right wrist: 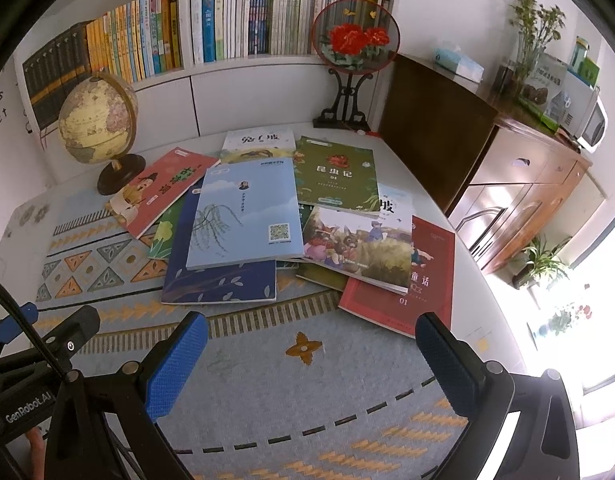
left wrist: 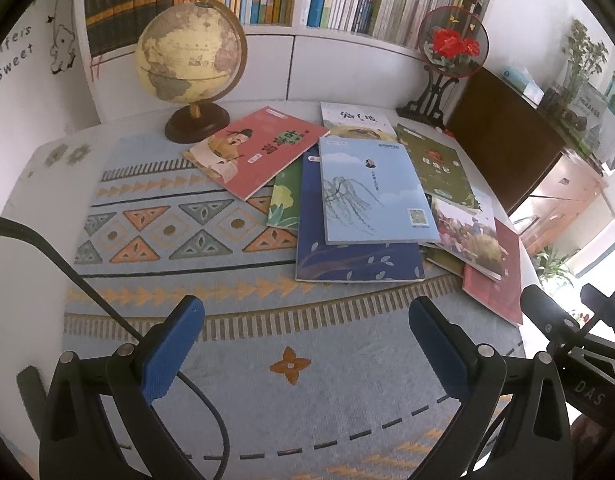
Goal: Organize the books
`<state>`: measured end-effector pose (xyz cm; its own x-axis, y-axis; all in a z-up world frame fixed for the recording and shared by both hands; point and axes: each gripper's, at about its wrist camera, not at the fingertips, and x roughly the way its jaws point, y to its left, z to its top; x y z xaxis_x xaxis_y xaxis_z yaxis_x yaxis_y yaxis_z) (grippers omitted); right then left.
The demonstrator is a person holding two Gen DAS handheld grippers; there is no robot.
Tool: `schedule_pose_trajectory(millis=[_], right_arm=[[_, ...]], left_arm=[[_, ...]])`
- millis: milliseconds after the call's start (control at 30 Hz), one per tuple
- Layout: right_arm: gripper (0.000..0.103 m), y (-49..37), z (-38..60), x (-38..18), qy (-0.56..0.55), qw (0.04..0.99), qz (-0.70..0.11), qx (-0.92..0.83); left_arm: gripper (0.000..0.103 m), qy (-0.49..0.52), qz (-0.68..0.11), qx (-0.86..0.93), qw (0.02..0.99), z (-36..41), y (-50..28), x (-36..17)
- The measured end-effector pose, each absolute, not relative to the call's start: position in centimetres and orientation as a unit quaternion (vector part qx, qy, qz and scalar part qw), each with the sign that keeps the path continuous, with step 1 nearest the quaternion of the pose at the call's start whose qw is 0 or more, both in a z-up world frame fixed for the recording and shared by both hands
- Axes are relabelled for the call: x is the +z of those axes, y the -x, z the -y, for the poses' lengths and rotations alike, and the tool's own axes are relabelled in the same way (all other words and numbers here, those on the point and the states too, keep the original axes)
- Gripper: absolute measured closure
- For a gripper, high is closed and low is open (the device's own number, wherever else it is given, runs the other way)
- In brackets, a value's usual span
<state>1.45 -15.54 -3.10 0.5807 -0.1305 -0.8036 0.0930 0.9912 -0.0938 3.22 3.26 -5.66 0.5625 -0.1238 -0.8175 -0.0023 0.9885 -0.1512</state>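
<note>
- A white bookshelf (right wrist: 243,80) fills the back wall, its upper shelf packed with upright books; a white wall with decal lettering stands at the left.
- A brown wooden cabinet (right wrist: 519,184) runs along the right side, carrying a tissue box, a vase of greenery and packages.
- The table (left wrist: 19,184) is covered by a blue patterned cloth (left wrist: 235,344) with orange triangles and dashed lines.
- Loose books lie overlapping across the table's far right half: a light blue willow book (right wrist: 243,216) on top of a dark blue book (right wrist: 223,280), a red book (left wrist: 259,152) toward the globe, a green book (right wrist: 335,176) near the back, a picture book (right wrist: 359,248) over a dark red book (right wrist: 427,280) by the right edge.
- A globe (left wrist: 187,56) stands at the back left corner.
- A round red-flower fan on a black stand (right wrist: 353,40) sits at the back right corner.
- The left gripper (left wrist: 307,344) hovers over the near cloth, blue pads spread wide, grasping nothing.
- The right gripper (right wrist: 311,364) likewise is spread and empty, just short of the books.
</note>
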Motion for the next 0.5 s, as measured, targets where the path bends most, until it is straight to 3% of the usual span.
schedule_pose_trajectory(millis=[500], right_arm=[[0.0, -2.6, 15.1, -4.1, 0.019, 0.879, -0.47, -0.079]], left_arm=[[0.001, 0.071, -0.484, -0.055, 0.87, -3.3, -4.9, -7.0]])
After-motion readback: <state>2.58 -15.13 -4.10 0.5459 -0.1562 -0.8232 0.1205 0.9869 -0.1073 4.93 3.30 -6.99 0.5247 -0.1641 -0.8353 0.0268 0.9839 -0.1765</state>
